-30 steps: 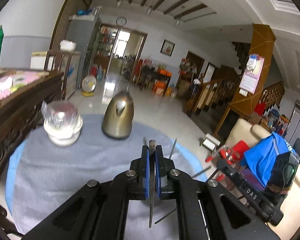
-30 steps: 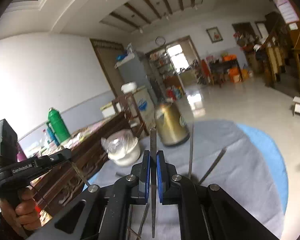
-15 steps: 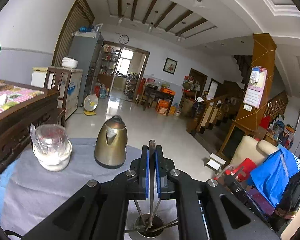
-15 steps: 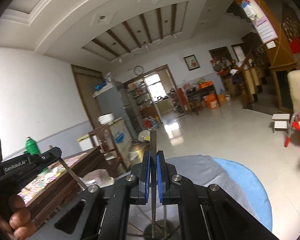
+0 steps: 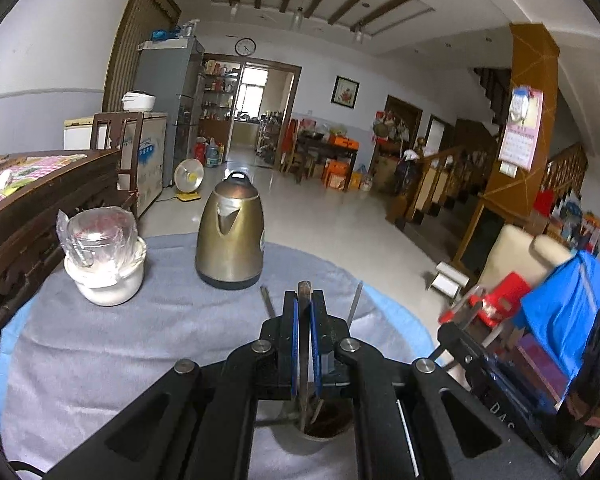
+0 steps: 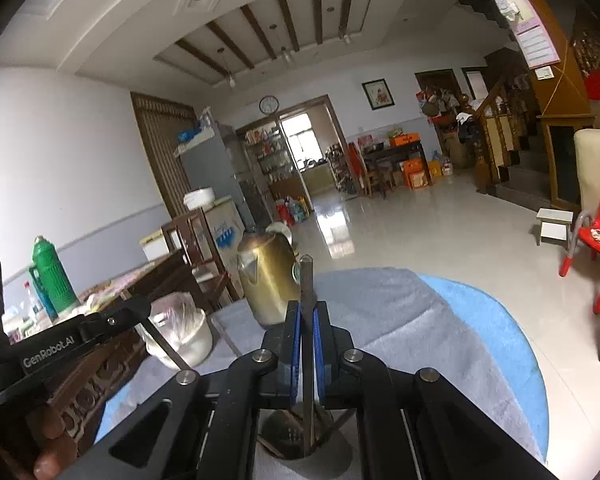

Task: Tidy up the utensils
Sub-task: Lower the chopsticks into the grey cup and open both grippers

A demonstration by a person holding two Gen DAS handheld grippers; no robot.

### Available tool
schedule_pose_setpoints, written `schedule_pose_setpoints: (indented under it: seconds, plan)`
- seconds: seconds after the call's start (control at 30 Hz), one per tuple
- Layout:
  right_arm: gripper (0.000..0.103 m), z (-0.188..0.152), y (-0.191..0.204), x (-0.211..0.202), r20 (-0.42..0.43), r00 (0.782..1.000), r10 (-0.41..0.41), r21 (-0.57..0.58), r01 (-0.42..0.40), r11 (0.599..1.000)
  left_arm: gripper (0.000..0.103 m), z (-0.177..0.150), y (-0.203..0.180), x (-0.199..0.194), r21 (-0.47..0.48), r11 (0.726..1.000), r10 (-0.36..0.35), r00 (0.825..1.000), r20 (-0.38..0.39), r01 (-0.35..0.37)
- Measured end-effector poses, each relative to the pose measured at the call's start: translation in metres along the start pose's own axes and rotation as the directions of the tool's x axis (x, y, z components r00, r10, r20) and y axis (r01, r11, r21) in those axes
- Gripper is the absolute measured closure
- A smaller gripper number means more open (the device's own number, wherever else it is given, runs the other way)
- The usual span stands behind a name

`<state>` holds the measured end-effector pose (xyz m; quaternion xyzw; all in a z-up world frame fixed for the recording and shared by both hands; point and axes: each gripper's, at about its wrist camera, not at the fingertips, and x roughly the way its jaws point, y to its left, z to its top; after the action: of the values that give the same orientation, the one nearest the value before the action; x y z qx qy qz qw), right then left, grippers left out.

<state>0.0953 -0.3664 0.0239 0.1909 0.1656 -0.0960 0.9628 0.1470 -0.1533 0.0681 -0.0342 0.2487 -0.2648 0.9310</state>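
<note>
We find each chopstick over the metal cup near the table's front edge: left gripper pinching one chopstick, right gripper pinching another. Step in hand: insertion (others already inside). Next, we judge, lowering and release.

- A family home's big open living hall is showing here, with glossy floor tiles running back to a doorway.
- A wall clock and a framed picture are hanging on the far wall.
- A wooden staircase is climbing at the right.
- A fridge is standing beside a chest freezer.
- A brass-coloured kettle is sitting on a cloth-covered table.
</note>
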Motion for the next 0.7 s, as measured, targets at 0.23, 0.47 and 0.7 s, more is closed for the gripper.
schedule_pose_setpoints:
  seconds: [0.23,0.47,0.7]
  plan:
    - [0.096,-0.012,-0.003,0.0,-0.043,0.999,0.002,-0.003,-0.002,1.0,0.094,-0.013,-0.003,-0.011,0.072,0.994,0.08,0.996,-0.041,-0.077]
    - [0.096,-0.02,0.005,0.0,-0.063,0.998,0.003,0.006,-0.002,1.0,0.093,-0.02,-0.005,-0.019,0.093,0.99,0.112,0.992,-0.056,-0.106]
    - [0.096,-0.025,0.008,-0.007,-0.077,0.997,-0.001,0.0,0.002,1.0,0.092,-0.024,-0.003,-0.022,0.085,0.99,0.12,0.99,-0.07,-0.114]
